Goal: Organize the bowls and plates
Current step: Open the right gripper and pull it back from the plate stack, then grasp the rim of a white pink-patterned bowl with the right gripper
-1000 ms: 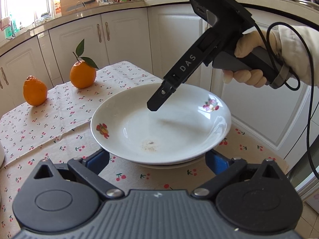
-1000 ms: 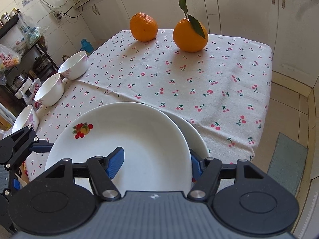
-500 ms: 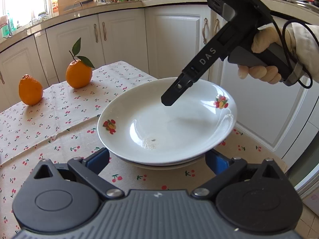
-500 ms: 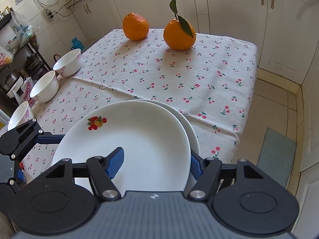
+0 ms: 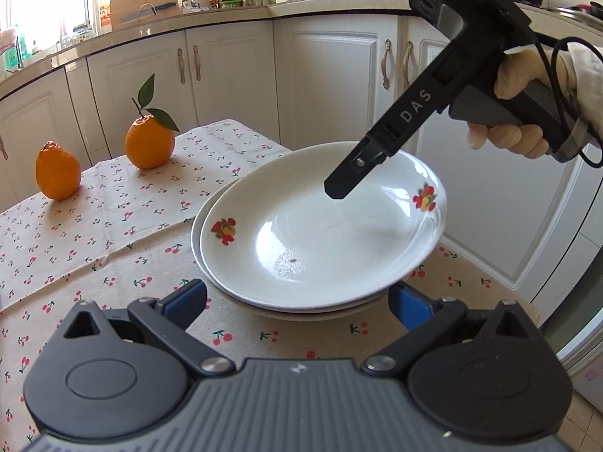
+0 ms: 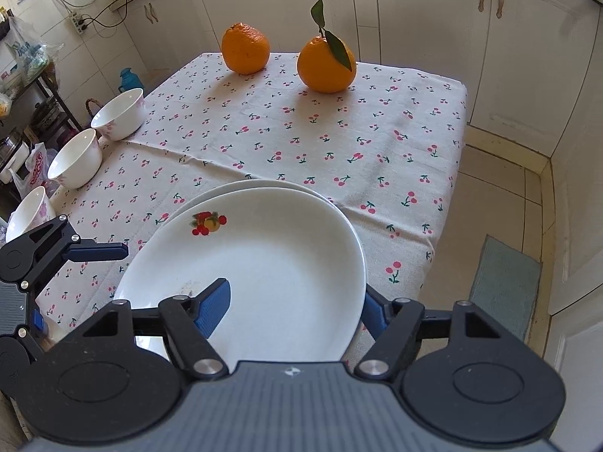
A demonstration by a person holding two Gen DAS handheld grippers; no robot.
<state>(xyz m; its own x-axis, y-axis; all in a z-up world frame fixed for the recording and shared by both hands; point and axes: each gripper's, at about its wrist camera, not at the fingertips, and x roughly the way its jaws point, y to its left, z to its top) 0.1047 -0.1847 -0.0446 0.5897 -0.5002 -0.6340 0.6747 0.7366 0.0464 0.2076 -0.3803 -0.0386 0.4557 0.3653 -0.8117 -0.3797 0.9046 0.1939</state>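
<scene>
A white plate with fruit prints [image 5: 324, 233] [image 6: 264, 263] lies on a second white plate [image 5: 198, 226] [image 6: 241, 187] on the cherry-print tablecloth [image 6: 339, 143]. My right gripper [image 6: 294, 307] is open, one finger [image 6: 213, 305] over the top plate's inside and the other past its rim; it also shows in the left wrist view [image 5: 335, 188]. My left gripper [image 5: 297, 299] is open, its fingers on either side of the stack's near edge; it shows at the left of the right wrist view [image 6: 98, 252]. Three white bowls [image 6: 120, 113] [image 6: 75, 158] [image 6: 28, 211] stand along the table's left edge.
Two oranges [image 6: 245, 52] [image 6: 326, 64] sit at the table's far end, also in the left wrist view [image 5: 150, 143] [image 5: 58, 175]. White kitchen cabinets [image 5: 331, 75] surround the table. A floor mat [image 6: 505, 286] lies right of the table. The stack sits near the table's corner.
The top plate has settled lower onto the second plate, whose rim now shows at the far side. My right gripper has pulled back and up; the left has drawn slightly back.
</scene>
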